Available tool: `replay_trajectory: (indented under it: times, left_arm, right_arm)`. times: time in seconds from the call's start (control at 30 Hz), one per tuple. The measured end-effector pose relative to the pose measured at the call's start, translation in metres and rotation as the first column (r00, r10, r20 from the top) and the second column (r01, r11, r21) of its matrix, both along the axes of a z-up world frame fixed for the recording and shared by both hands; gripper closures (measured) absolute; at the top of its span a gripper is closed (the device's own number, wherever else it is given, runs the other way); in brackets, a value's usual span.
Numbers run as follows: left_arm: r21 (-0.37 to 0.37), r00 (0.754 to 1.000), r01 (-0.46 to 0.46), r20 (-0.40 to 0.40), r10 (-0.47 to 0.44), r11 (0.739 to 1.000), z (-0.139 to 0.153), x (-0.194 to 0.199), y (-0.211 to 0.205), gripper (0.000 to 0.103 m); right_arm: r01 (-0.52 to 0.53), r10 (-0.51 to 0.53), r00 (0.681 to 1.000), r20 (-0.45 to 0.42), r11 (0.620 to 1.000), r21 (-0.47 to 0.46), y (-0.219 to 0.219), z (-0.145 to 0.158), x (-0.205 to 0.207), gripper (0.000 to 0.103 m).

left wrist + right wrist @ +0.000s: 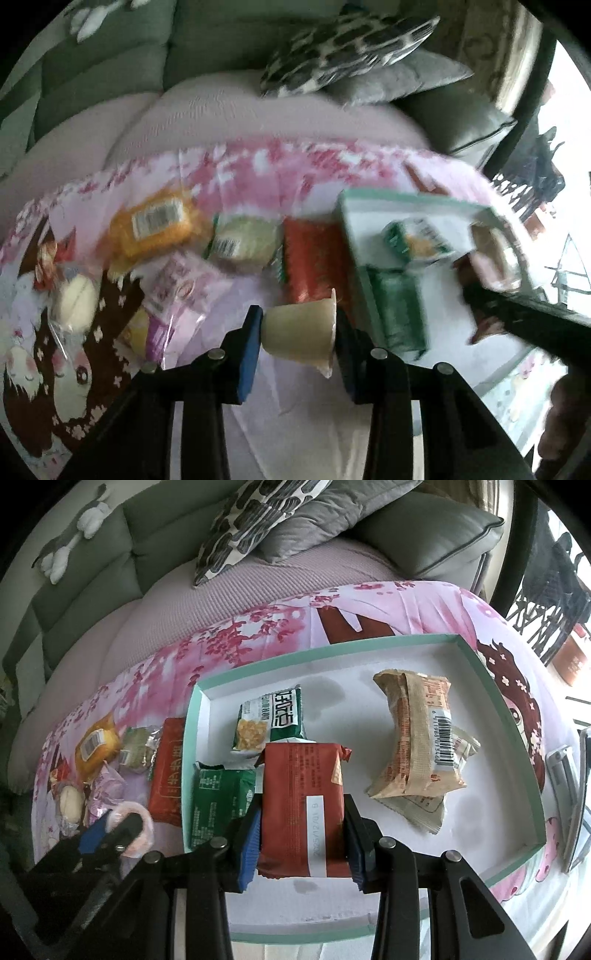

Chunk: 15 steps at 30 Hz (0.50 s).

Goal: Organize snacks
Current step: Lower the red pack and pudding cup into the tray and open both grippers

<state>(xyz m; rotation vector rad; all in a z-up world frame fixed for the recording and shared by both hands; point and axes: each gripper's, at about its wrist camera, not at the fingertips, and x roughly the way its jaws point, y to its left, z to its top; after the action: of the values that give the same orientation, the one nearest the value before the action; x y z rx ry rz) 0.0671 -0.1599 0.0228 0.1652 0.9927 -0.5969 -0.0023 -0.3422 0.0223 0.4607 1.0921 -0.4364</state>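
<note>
Surface: table under a pink blossom-print cloth [258,627], a cartoon figure printed at each end. Behind it a grey-green sofa [110,554] with a pale pink throw; a black-and-white patterned cushion [251,520] leans on grey cushions. Bright window side at far right.

Loose snacks on the cloth, left to right (right wrist view): round pale bun in clear wrap [70,803], orange packet with barcode [96,747], pale green packet [136,753], pink packet [107,786], then a red packet [168,771] lying against the box's left wall.

Container: shallow white box with mint-green rim [491,679], open top. Inside, left to right: dark green packet [218,801] at the left wall; green-and-white packet with corn picture [269,720] behind it; red-brown packet [303,805] at front centre; tan packet with barcode [417,738] lying on top of a pale packet [424,812], right of centre. Far right corner of the box is bare white.

Left gripper [299,336]: tilted downward, above the cloth just left of the box. Blue pads pressed on a small cream-coloured pudding cup [303,332], held on its side, base toward the left pad and rim toward the right pad. Picture is motion-blurred.

Right gripper [303,830]: pointing steeply down into the box. Jaws part-way apart, both pads against the sides of the red-brown packet, which lies between them lengthwise. Whether the packet is raised off the box floor I cannot tell.
</note>
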Motion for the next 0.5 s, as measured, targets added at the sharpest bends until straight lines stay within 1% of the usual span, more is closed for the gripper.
replay_trajectory:
  times: [0.07,0.17,0.5]
  left_arm:
    - [-0.014,0.999,0.03,0.033,-0.029,0.999,0.009,-0.009,-0.008,0.064]
    - [-0.006,0.994,0.083,0.077,-0.083,0.996,0.018,-0.024,-0.023,0.064]
    - [0.041,0.98,0.181,0.07,-0.184,0.983,0.006,-0.05,-0.057,0.064]
  right_arm:
    - [0.0,0.0,1.0,-0.003,1.0,-0.003,0.0,0.0,0.0,0.061]
    - [-0.005,0.005,1.0,-0.013,1.0,0.001,0.001,-0.002,0.002,0.061]
    - [0.029,-0.028,0.998,-0.056,0.999,0.02,-0.011,-0.016,-0.001,0.061]
